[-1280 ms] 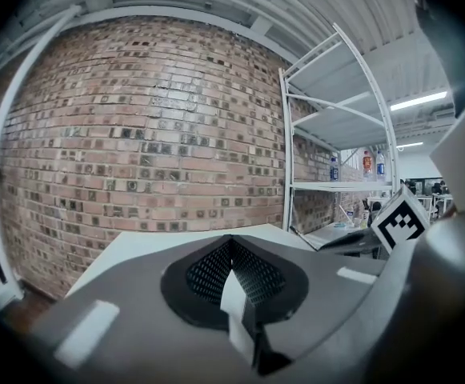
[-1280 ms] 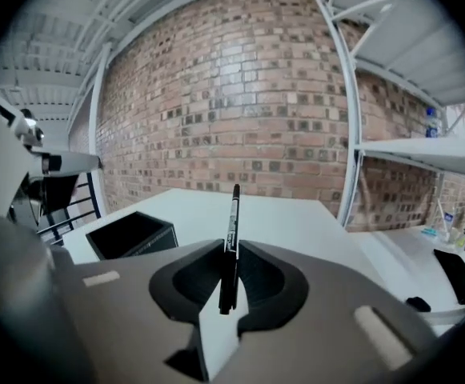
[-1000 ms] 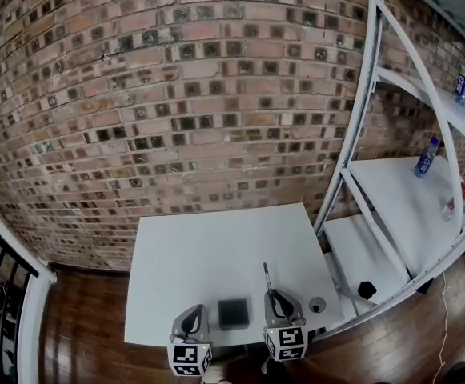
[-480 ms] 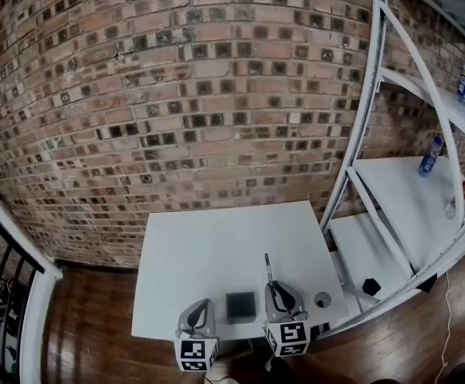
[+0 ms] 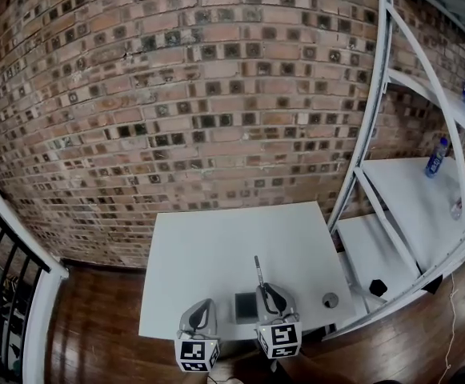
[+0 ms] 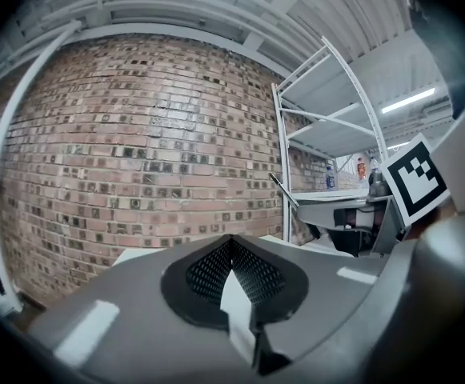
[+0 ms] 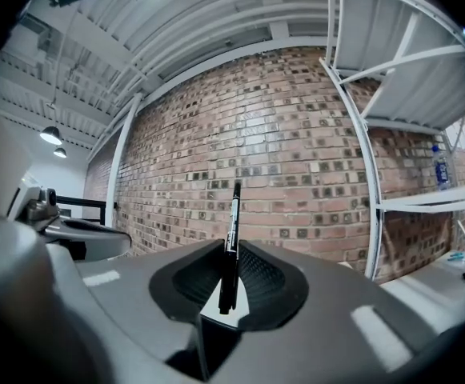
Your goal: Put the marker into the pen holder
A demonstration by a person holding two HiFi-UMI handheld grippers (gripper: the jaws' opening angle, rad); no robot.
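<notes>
We had the marker (image 7: 230, 242) clamped in the right gripper (image 5: 269, 296), its jaws closed on the lower part of the barrel. Most of its length stuck out past the tips toward the brick wall (image 5: 176, 118). The left gripper (image 6: 230, 242) carried nothing, its jaws drawn together at the tips. It hung over the near edge of the white bench (image 5: 216, 242).

The pen holder (image 5: 246, 306), a dark square cup, stood on the bench between the two grippers, just beside the right one.

We judged the marker to be light and stiff, with a smooth plastic barrel that could slip or swing within the pads. Held so near one end, the long free end would work as a lever if it knocked the holder's rim. A hold nearer the middle would have been steadier, but the low grip left plenty of free barrel to go into the cup. We reckoned the free end needed tipping downward over the opening before release. The holder looked light enough to shift if bumped.
</notes>
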